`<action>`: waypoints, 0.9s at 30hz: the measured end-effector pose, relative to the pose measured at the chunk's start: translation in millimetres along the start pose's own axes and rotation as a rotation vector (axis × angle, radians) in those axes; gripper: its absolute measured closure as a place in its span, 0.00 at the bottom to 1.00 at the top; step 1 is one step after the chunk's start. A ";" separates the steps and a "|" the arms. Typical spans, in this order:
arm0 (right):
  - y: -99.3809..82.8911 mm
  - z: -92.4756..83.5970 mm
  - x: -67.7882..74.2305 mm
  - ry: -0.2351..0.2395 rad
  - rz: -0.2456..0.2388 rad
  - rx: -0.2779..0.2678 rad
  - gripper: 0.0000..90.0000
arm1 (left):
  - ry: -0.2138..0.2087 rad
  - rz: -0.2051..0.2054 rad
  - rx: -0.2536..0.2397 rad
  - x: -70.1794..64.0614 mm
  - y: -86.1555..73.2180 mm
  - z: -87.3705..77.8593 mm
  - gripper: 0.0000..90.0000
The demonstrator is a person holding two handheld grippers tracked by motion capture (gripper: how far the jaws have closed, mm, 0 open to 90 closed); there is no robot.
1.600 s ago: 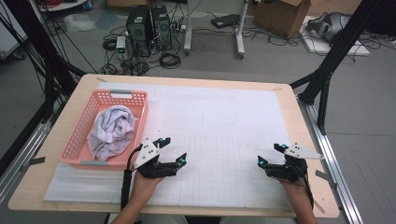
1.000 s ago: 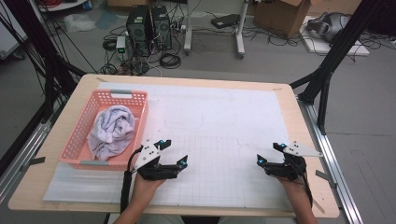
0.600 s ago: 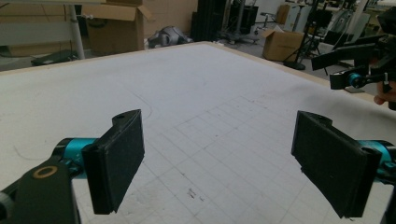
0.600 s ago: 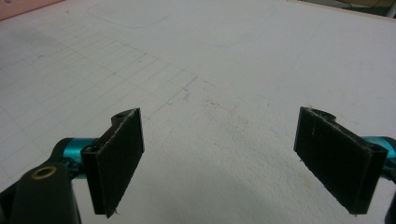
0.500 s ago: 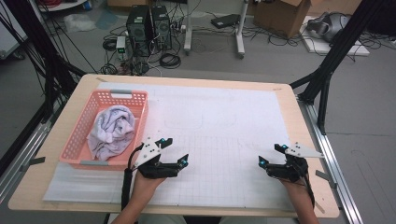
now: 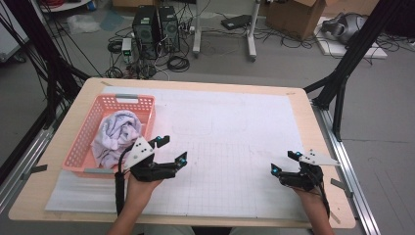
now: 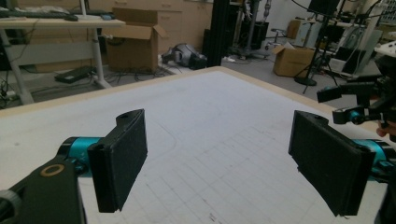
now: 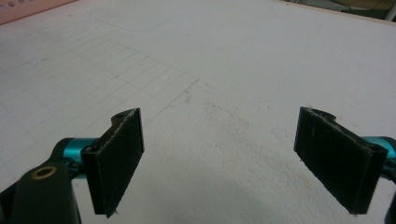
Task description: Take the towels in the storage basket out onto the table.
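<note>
**Cloth waits in basket, both grippers empty**

The crumpled white-and-lilac cloth [image 6: 116, 136] lies bunched inside the salmon-pink slatted plastic basket [image 6: 89, 128] at the left of the white gridded table mat [image 6: 235, 127]. The left gripper [image 6: 172, 149] hovers just beside the basket's near right corner, jaws spread wide and holding nothing. The right gripper [image 6: 284, 162] rests well apart near the mat's right edge, likewise released. Judging by this, nothing has been lifted out; grasping and laying out the cloth remain.
</note>
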State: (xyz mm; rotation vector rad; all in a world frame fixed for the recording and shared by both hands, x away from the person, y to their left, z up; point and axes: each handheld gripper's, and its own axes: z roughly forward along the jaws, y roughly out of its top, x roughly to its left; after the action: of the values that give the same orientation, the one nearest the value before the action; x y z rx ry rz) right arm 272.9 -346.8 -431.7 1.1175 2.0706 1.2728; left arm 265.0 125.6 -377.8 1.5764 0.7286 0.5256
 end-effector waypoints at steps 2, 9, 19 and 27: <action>0.2 0.0 0.2 0.004 0.001 0.000 0.16 | 0.025 0.009 -0.015 5.4 7.8 -5.2 0.22; 0.0 1.8 1.3 0.012 -0.007 0.006 0.16 | 0.119 0.008 -0.022 28.4 28.7 -24.4 0.18; 0.2 5.1 1.6 0.019 -0.009 0.011 0.16 | 0.201 -0.009 -0.025 63.5 44.0 -47.1 0.19; 1.0 5.9 2.7 0.023 -0.003 0.016 0.16 | 0.300 -0.044 0.054 111.4 54.6 -61.9 0.18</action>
State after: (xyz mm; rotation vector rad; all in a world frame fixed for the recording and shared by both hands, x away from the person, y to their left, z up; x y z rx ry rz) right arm 276.1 -341.3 -433.5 1.1107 2.1022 1.2755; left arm 307.3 246.2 -324.0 1.5442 1.0082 0.7246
